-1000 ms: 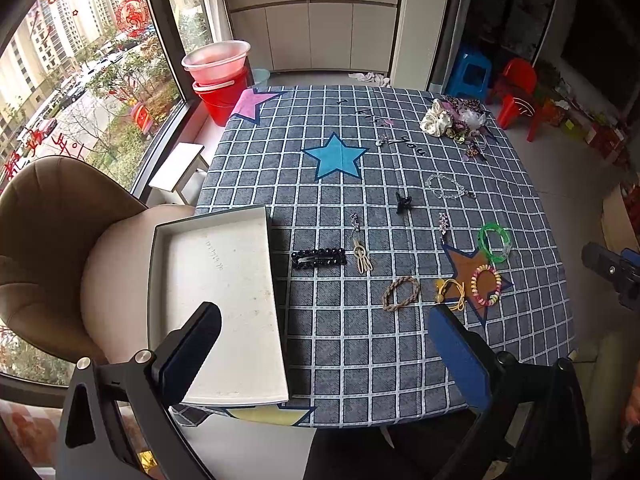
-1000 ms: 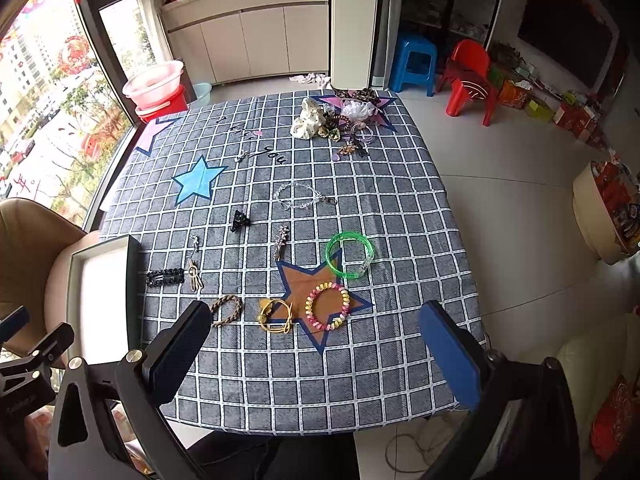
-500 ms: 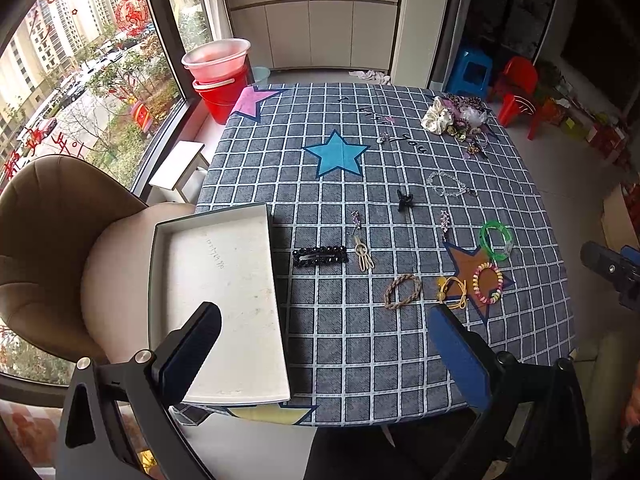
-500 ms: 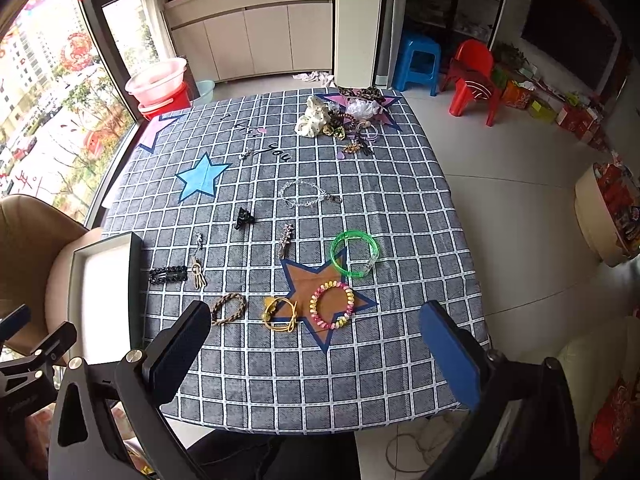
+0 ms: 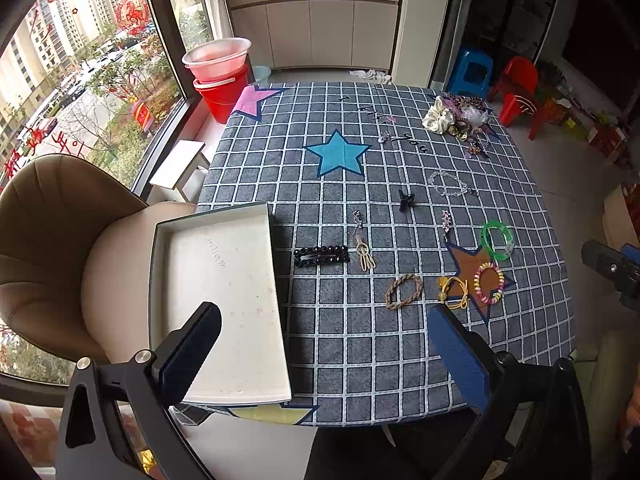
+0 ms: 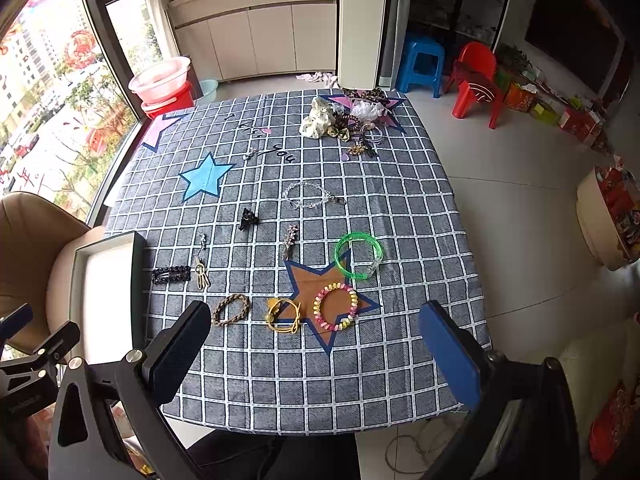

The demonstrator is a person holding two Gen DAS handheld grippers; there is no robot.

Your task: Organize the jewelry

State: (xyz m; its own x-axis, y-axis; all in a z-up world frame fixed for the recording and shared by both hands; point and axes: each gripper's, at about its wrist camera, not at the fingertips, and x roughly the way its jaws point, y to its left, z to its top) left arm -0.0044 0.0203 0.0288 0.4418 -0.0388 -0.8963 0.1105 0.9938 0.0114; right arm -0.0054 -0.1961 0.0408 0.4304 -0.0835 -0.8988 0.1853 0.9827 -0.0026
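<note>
Jewelry lies spread on a grey checked tablecloth (image 5: 360, 344). A white tray (image 5: 224, 300) sits at the table's left front. A black beaded hair clip (image 5: 321, 255), a braided brown band (image 5: 403, 291), a yellow tie (image 5: 454, 291), a pink-yellow coil bracelet (image 6: 335, 307) and a green bangle (image 6: 357, 255) lie nearest. My left gripper (image 5: 324, 344) is open and empty above the front edge. My right gripper (image 6: 316, 344) is open and empty, above the front edge, short of the coil bracelet.
A heap of scrunchies and hair ties (image 6: 346, 118) lies at the far right corner. A clear bead chain (image 6: 312, 196) and a small black claw clip (image 6: 247, 218) lie mid-table. A beige chair (image 5: 52, 240) stands left of the tray. Red buckets (image 5: 218, 76) stand by the window.
Both grippers have drifted slightly; the views shift a little. Nothing on the table has moved and both stay open.
</note>
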